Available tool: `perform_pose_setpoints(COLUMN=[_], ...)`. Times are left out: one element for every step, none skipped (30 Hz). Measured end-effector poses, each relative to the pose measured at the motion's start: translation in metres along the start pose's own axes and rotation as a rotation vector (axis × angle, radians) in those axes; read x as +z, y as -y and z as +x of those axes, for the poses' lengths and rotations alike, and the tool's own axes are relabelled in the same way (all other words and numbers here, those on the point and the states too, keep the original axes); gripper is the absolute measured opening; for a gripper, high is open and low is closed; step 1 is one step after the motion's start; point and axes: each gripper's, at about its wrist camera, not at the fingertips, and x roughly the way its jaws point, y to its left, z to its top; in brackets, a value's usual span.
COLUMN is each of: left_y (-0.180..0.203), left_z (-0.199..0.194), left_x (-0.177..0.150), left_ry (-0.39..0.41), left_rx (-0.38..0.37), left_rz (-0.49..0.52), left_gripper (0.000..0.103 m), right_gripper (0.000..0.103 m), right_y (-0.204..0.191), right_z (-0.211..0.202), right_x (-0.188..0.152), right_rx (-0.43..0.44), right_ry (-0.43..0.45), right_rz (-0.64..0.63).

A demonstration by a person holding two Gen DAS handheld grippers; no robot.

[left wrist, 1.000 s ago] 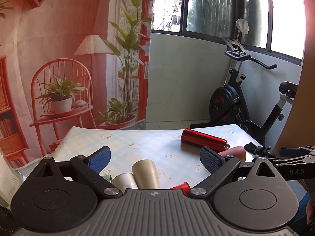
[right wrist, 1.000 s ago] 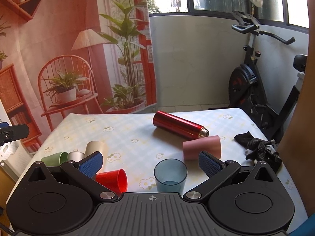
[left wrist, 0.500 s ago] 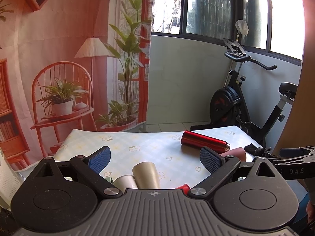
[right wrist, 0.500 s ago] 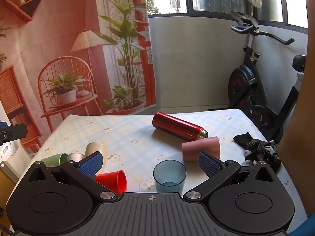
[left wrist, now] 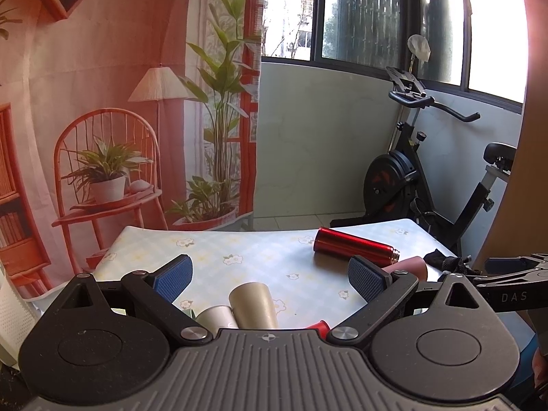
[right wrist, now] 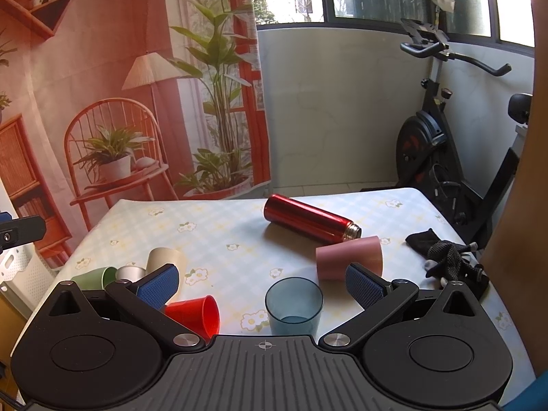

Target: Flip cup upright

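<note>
A translucent blue cup (right wrist: 294, 304) stands upright near the table's front edge, between the fingers of my open, empty right gripper (right wrist: 262, 282). A pink cup (right wrist: 348, 257) lies on its side to its right, also in the left wrist view (left wrist: 407, 268). A red cup (right wrist: 195, 315), a beige cup (right wrist: 164, 260), a white cup (right wrist: 130, 272) and a green cup (right wrist: 90, 277) lie on their sides at the left. My left gripper (left wrist: 269, 282) is open and empty above the beige cup (left wrist: 253, 304) and white cup (left wrist: 215, 316).
A red metal flask (right wrist: 310, 219) lies on the flowered tablecloth (right wrist: 222, 226) behind the pink cup. A black glove (right wrist: 445, 257) lies at the table's right edge. An exercise bike (right wrist: 441, 144) stands beyond the table.
The left wrist view has tilted up slightly, so the table and cups sit a little lower in it. The right gripper and the cups have not visibly moved.
</note>
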Motion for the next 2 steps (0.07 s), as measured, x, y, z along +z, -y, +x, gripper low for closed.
perform_pose_setpoints(left_y=[0.0001,-0.0002], left_z=[0.0004,0.0011], left_x=[-0.0001,0.0002], left_ry=[-0.001,-0.004], left_rx=[-0.001,-0.002], left_rz=[-0.002,-0.004], left_gripper=[0.099,0.099], right_gripper=[0.103,0.103], right_y=[-0.0005,-0.0005], right_z=[0.0004,0.0005], right_x=[-0.0006,-0.0007], right_rx=[0.000,-0.001], right_ry=[0.000,-0.001], right_rz=[0.000,0.000])
